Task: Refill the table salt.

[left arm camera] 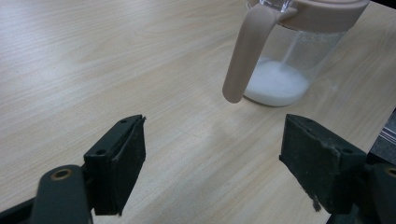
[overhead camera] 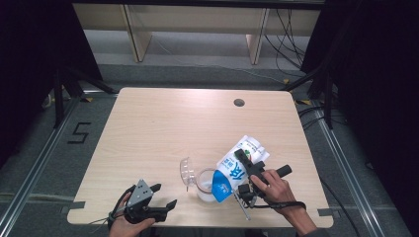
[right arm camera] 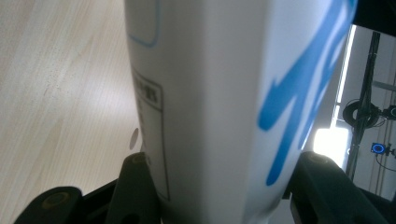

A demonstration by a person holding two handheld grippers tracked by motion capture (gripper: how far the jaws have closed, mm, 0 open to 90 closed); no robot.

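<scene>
A pale wood-grain tabletop (overhead camera: 163, 128) stands on a grey floor between dark curtains, with a small round hole near its far edge. Near the front edge, right of the middle, a clear jug (overhead camera: 203, 183) with a pinkish rim and handle (left arm camera: 246, 51) holds a shallow layer of white granules (left arm camera: 276, 85), and its clear lid stands flipped open toward the left edge.

The right gripper (overhead camera: 247, 170) holds a white-and-blue refill pouch (overhead camera: 237, 165) tipped mouth-down over the jug, its jaws partly closed and pressing on the pouch's two flanks, as the right gripper view shows with the pouch (right arm camera: 224, 93) wedged between them. In the left gripper view a thin white stream falls inside the jug, so pouring looks to be under way.

The left gripper (overhead camera: 160, 201) rests near the front left corner, jaws wide apart and holding nothing, aimed at the jug from just beside it.

The pouch looks soft and pliable, likely to buckle or sag as it empties, and its glossy film could slip; a grip across the flat middle, as now, seems sound, firm but not crushing. The jug appears stiff and light with so little inside, so it could tip if nudged. Its handle is the natural place for the free jaws to steady it.
</scene>
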